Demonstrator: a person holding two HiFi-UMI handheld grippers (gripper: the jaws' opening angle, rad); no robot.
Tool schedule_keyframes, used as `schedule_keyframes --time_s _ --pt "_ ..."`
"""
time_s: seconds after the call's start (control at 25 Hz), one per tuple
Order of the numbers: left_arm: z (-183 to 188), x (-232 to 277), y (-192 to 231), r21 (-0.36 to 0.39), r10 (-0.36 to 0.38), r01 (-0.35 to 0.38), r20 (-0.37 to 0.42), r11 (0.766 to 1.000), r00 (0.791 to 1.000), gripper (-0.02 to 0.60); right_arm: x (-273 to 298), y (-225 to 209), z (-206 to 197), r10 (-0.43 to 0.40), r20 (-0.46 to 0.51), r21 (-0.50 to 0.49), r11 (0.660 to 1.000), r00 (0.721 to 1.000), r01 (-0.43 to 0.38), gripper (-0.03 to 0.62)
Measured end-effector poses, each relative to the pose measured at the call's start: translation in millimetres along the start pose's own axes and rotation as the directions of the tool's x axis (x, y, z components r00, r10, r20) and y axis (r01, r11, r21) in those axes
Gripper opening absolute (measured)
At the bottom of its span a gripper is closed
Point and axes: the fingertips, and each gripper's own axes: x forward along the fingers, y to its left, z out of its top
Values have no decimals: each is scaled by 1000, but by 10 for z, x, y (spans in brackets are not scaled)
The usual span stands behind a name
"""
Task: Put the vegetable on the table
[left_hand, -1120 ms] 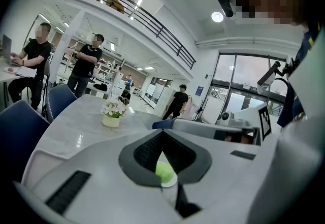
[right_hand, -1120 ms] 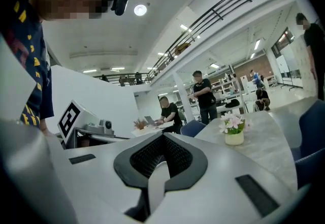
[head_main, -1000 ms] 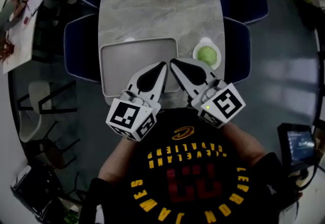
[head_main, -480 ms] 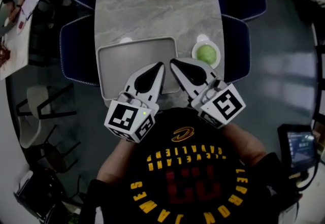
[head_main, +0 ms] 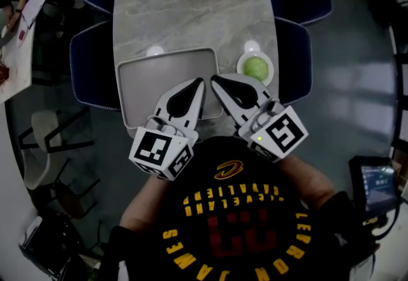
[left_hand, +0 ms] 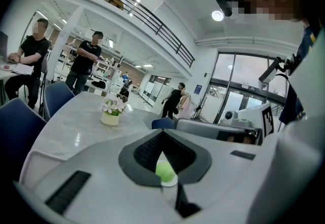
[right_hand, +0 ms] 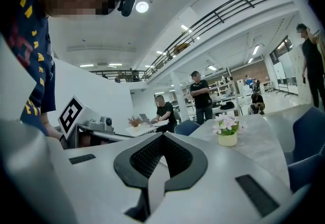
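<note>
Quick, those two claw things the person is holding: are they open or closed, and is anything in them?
Left gripper: closed, holding nothing.
Right gripper: closed, holding nothing.

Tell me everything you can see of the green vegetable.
The vegetable is round, pale green and looks smooth and whole. It sits in a small white bowl on the marble table, just right of the grey tray. Only the bowl touches it.
</note>
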Motion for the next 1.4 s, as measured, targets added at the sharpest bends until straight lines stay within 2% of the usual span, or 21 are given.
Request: schedule_keyframes --time_s 1.4 --pt "-133 68 41 -14 20 -20 -29 1000 999 1 -23 -43 -79 4 -15 14 1000 1000 -4 3"
